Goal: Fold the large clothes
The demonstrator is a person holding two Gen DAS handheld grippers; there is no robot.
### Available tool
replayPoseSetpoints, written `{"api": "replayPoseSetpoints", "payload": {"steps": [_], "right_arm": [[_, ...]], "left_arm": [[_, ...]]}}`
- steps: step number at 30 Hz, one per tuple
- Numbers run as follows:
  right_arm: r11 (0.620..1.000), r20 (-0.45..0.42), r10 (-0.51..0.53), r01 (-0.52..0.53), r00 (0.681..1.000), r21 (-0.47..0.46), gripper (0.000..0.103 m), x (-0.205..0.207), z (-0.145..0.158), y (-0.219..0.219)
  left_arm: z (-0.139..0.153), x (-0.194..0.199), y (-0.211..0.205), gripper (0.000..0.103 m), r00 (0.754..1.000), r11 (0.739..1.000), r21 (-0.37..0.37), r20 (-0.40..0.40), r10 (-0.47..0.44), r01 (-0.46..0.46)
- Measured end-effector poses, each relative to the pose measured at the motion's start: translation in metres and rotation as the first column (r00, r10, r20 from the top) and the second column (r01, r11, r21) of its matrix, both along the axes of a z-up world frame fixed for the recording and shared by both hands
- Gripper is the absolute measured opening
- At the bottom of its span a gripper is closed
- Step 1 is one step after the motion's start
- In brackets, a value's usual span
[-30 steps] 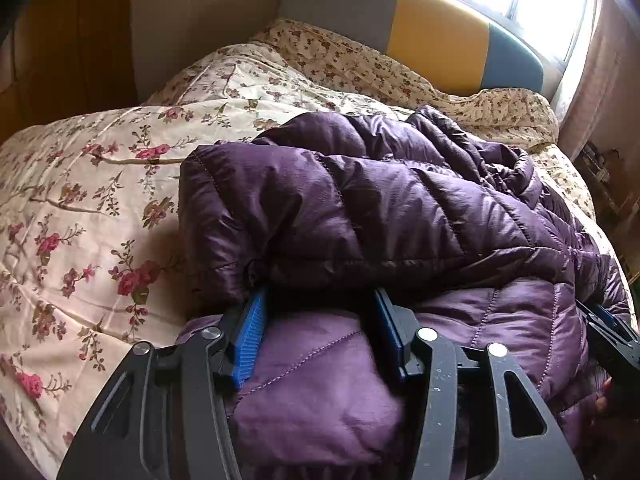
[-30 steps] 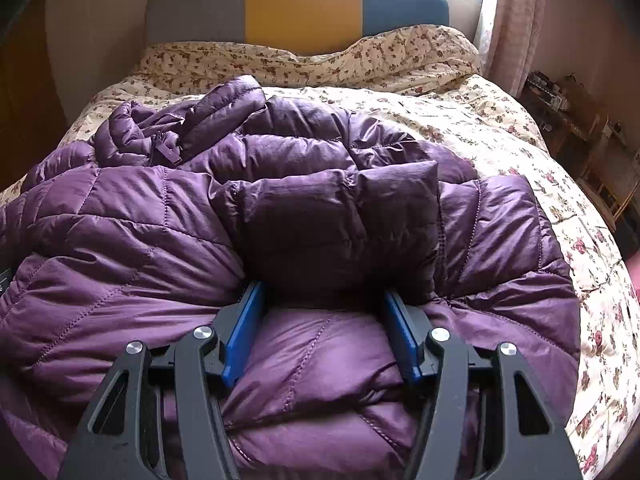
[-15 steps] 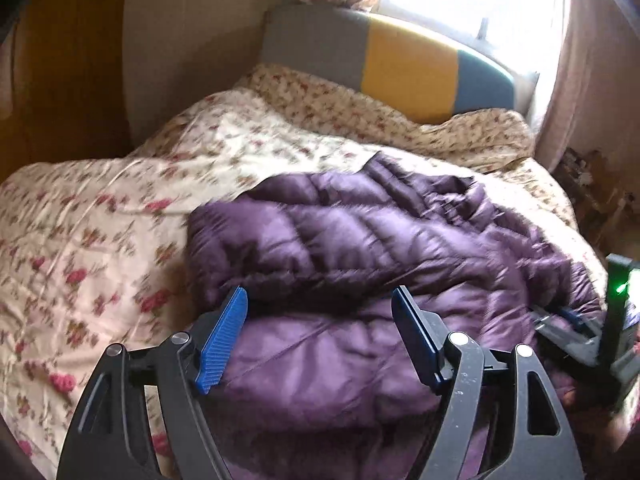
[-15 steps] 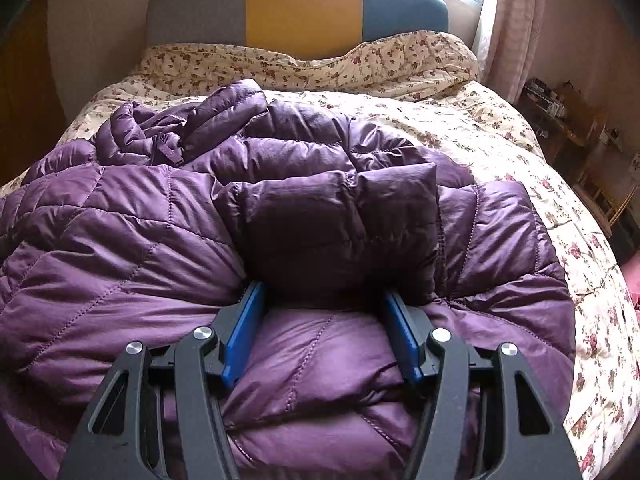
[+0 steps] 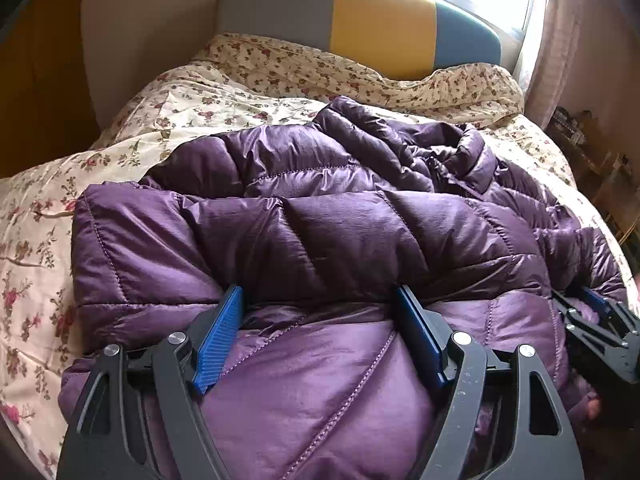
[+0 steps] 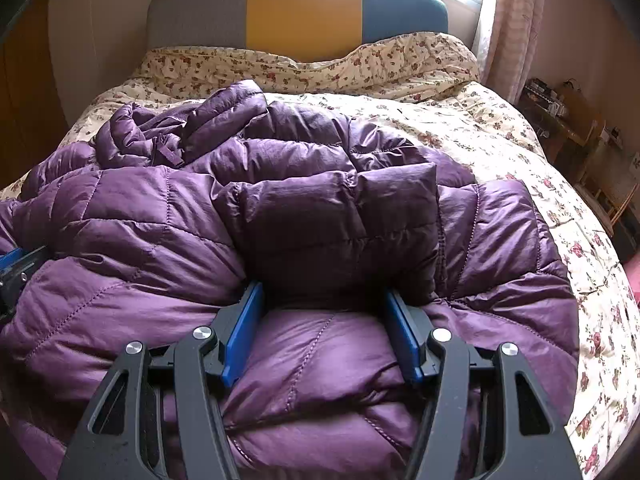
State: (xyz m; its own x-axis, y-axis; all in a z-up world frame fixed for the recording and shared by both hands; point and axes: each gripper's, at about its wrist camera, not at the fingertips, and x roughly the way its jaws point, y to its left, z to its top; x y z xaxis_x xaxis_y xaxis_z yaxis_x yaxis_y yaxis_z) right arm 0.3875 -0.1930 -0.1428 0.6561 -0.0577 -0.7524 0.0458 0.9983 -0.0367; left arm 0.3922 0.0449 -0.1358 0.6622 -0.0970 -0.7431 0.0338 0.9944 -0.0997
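Observation:
A purple quilted down jacket (image 5: 340, 232) lies crumpled across the flowered bedspread (image 5: 48, 216), its near part folded up over itself. My left gripper (image 5: 319, 294) stands open and wide at the jacket's near left part. A puffy bulge of fabric sits between its blue pads (image 5: 218, 332), and the folded edge rests over the fingertips. My right gripper (image 6: 323, 290) is shut on a thick fold of the jacket (image 6: 340, 220) further right, with cloth bunched between its pads (image 6: 242, 328). Each gripper shows at the edge of the other's view: the right gripper (image 5: 596, 320) and the left gripper (image 6: 16, 268).
The bed fills both views, with a grey, yellow and blue headboard (image 6: 304, 8) and a rumpled flowered pillow cover (image 6: 320, 68) at the far end. A bright window and curtain (image 6: 516, 20) stand at the back right, and wooden furniture (image 6: 568, 120) stands right of the bed.
The left gripper let go of the jacket fold, widened its jaws, drew back off the jacket, then came down onto it again. The right gripper and its fold have not moved.

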Motion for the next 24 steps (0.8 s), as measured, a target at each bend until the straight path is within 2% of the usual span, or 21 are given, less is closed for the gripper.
{"api": "replayPoseSetpoints", "payload": {"steps": [9,24], "right_arm": [[1.000,0.000,0.000,0.000,1.000,-0.001,0.059,-0.0010,-0.0005,0.0002],[1.000,-0.002,0.000,0.000,1.000,-0.011,0.060,-0.0010,-0.0003,0.0013]], "left_arm": [[-0.0050,0.0006,0.0058,0.077,1.000,0.999,-0.037,0.000,0.005,-0.005],[-0.0048,0.0010,0.0066,0.077,1.000,0.999,-0.035,-0.002,0.004,-0.004]]}}
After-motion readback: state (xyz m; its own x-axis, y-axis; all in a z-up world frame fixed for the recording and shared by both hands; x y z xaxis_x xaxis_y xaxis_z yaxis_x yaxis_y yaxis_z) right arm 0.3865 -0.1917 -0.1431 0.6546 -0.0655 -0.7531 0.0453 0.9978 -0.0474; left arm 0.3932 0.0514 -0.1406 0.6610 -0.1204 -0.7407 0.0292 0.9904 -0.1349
